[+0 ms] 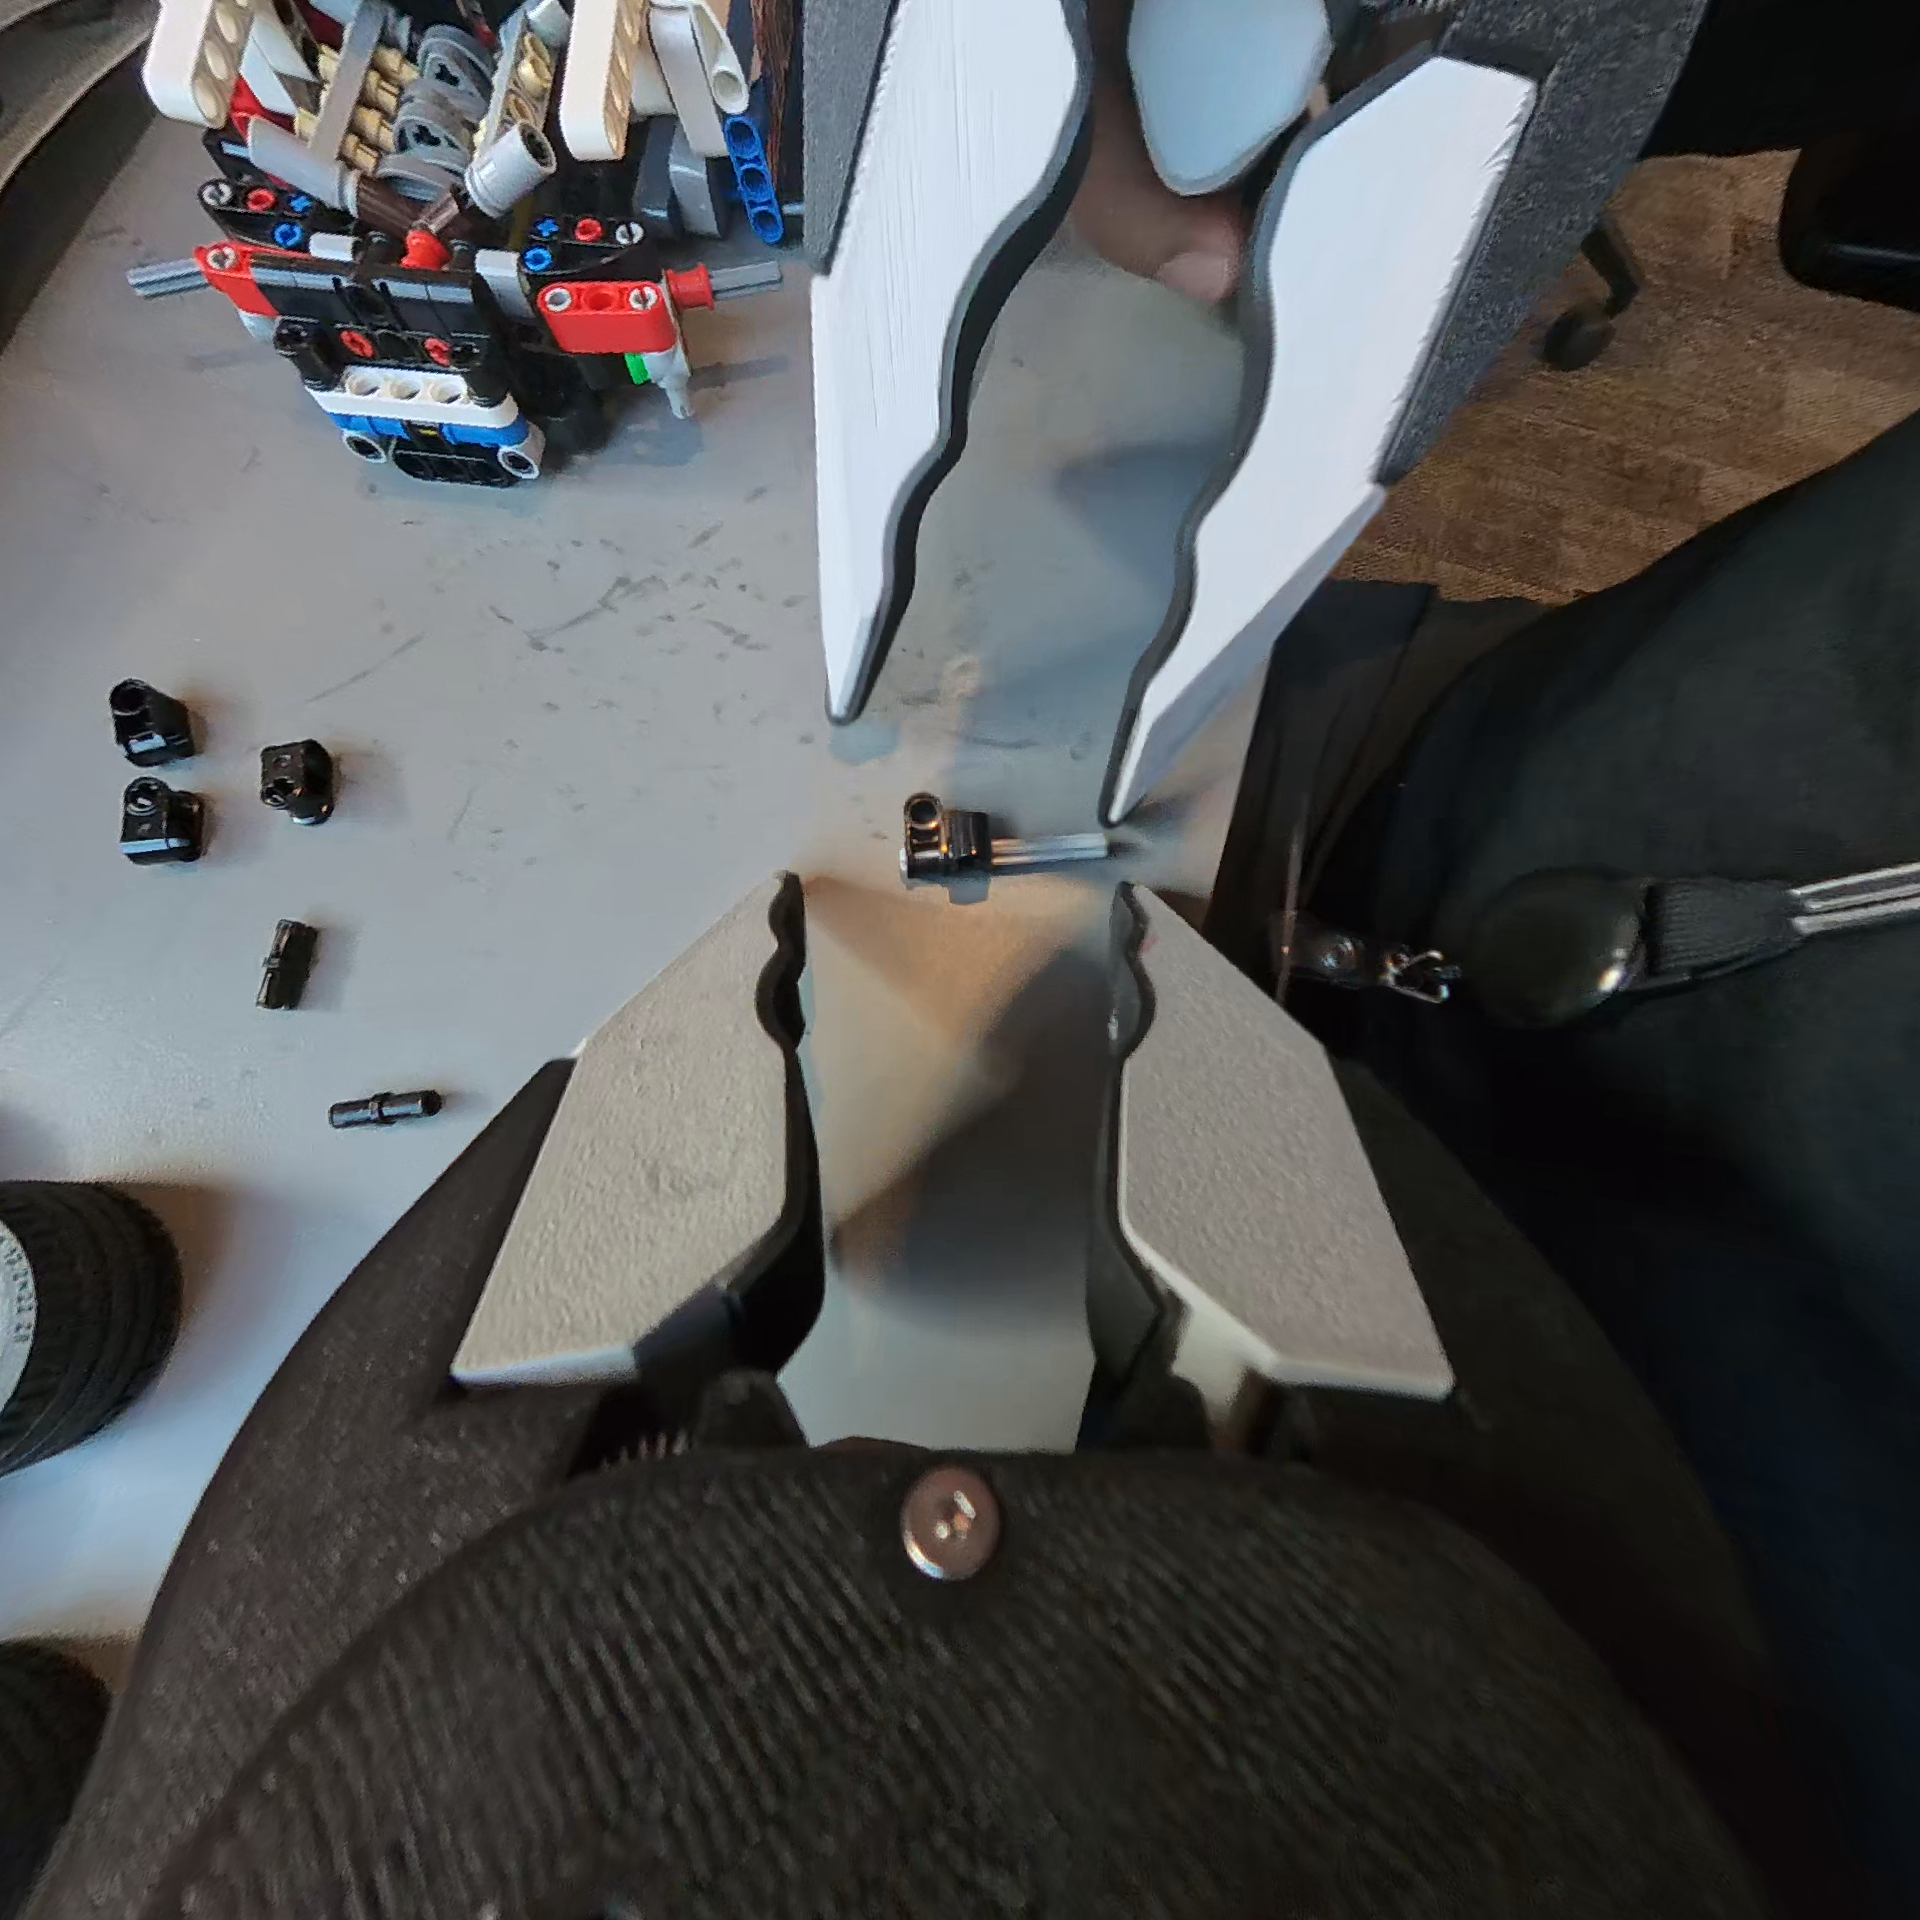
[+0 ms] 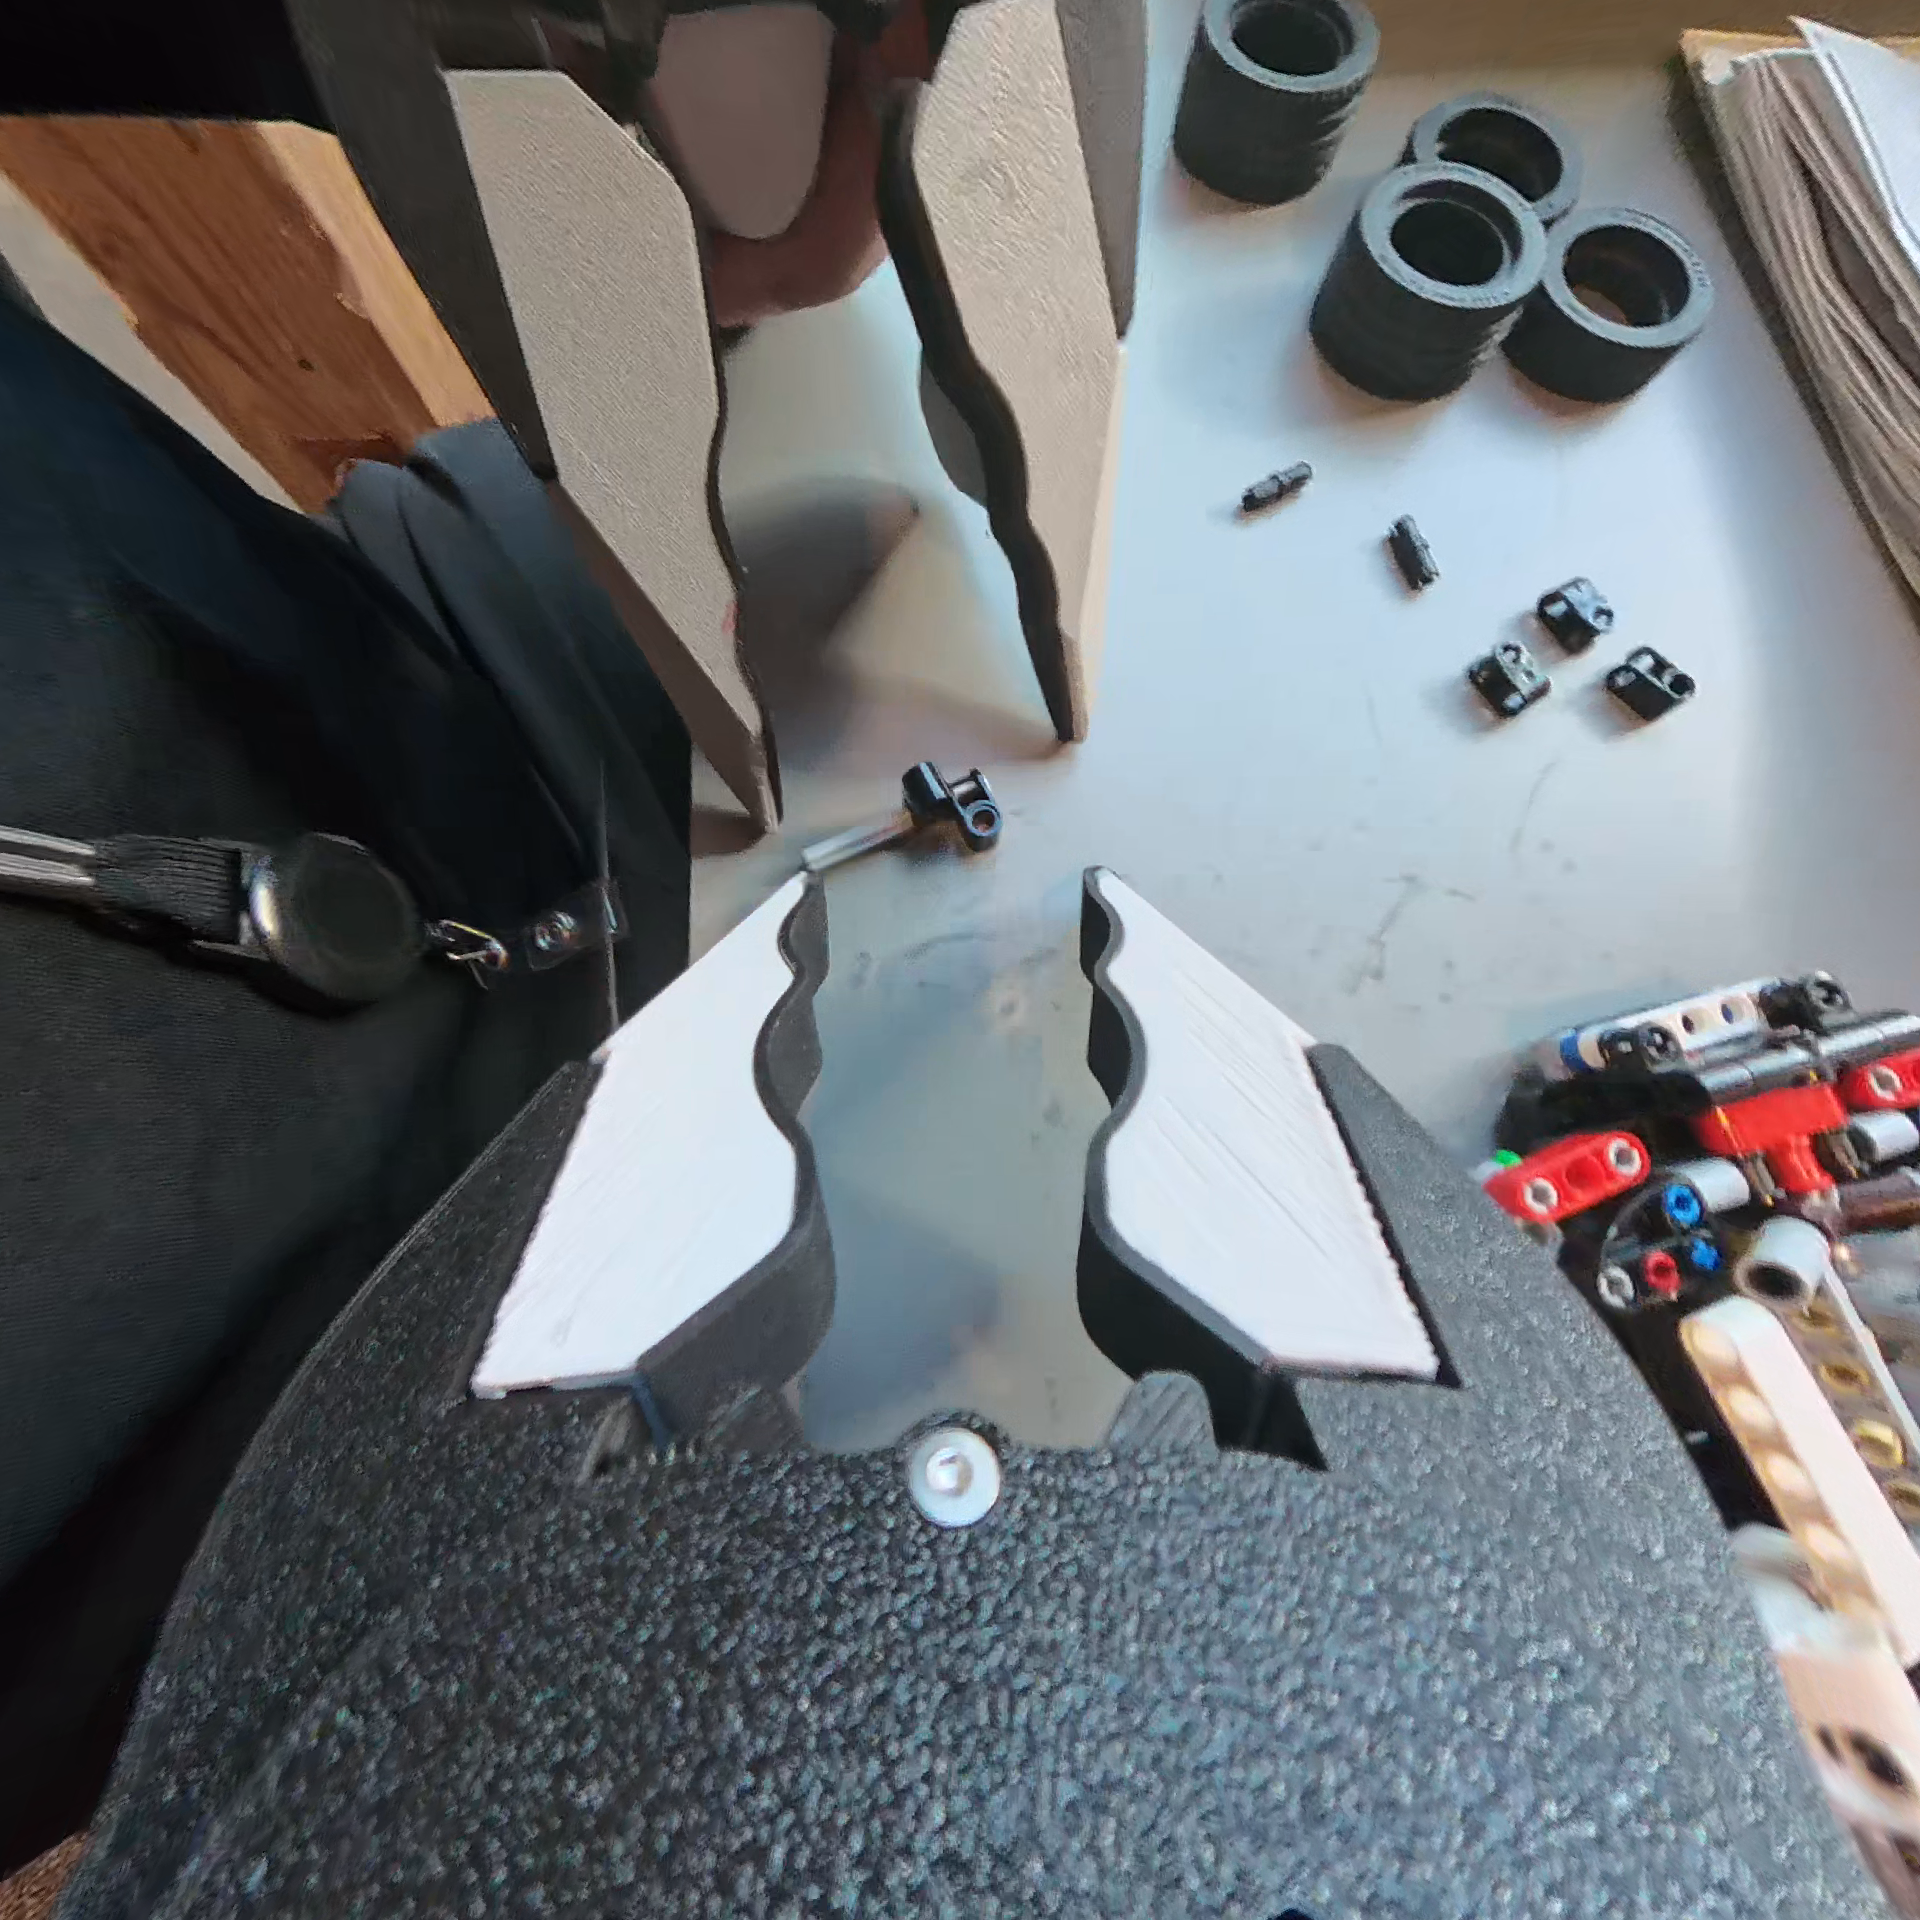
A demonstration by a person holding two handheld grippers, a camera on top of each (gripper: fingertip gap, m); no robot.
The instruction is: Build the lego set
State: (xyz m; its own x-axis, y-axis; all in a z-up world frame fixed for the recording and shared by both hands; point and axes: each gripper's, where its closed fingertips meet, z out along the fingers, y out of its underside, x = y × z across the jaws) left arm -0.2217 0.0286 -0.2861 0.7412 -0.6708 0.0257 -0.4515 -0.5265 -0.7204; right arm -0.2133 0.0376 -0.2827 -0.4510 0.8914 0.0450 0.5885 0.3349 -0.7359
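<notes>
A small black connector with a grey axle stuck in it [image 1: 940, 836] lies on the grey table [image 1: 520, 582] close to its near edge; it also shows in the right wrist view [image 2: 951, 805]. My left gripper [image 1: 958, 891] is open and empty, its tips just short of the piece. My right gripper [image 2: 953, 878] is open and empty, facing it from the opposite side, one fingertip [image 2: 808, 891] right by the axle's free end. Each gripper shows in the other's view: the right one [image 1: 982, 767], the left one [image 2: 914, 777]. The half-built lego model [image 1: 416, 260] stands farther off [image 2: 1714, 1143].
Three loose black connectors [image 1: 156, 769] and two black pins [image 1: 286, 964] lie to one side [image 2: 1558, 655]. Black tyres [image 2: 1455, 281] are grouped near a stack of paper [image 2: 1829, 260]. A person in dark clothes with a lanyard reel [image 1: 1558, 945] sits at the table edge. Both grippers' tips are close together, under 4 cm apart.
</notes>
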